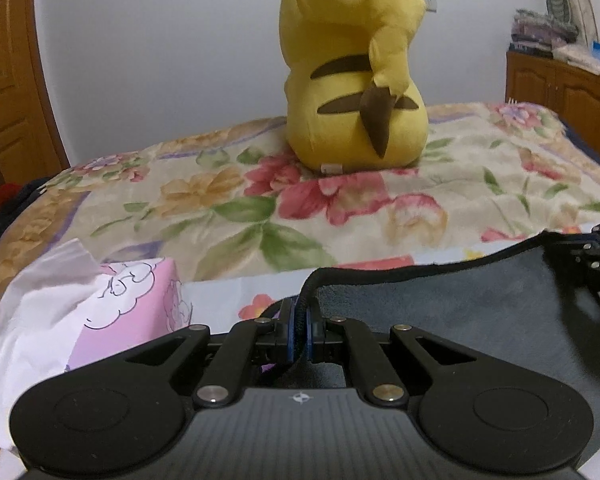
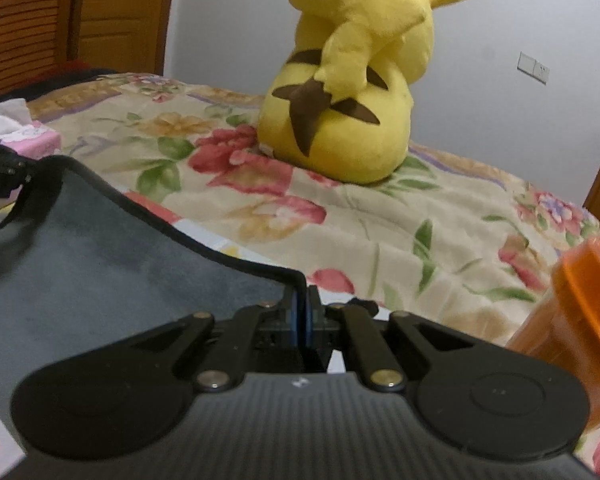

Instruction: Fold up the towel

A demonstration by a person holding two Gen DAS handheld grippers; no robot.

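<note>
The towel [image 1: 439, 312] is dark grey with a black stitched hem. It hangs stretched between both grippers above the floral bed. My left gripper [image 1: 300, 320] is shut on the towel's left corner, the hem pinched between the blue pads. My right gripper [image 2: 301, 316] is shut on the towel's [image 2: 120, 264] right corner. The right gripper shows at the right edge of the left wrist view [image 1: 595, 264]. The left gripper shows at the left edge of the right wrist view [image 2: 0, 176].
A yellow plush toy [image 1: 351, 80] sits on the floral blanket [image 1: 220, 200] further back. A pink tissue box [image 1: 112, 312] lies at the left. An orange plastic container [image 2: 579, 312] stands at the right. Wooden cabinets [image 1: 563, 96] and a grey wall stand behind.
</note>
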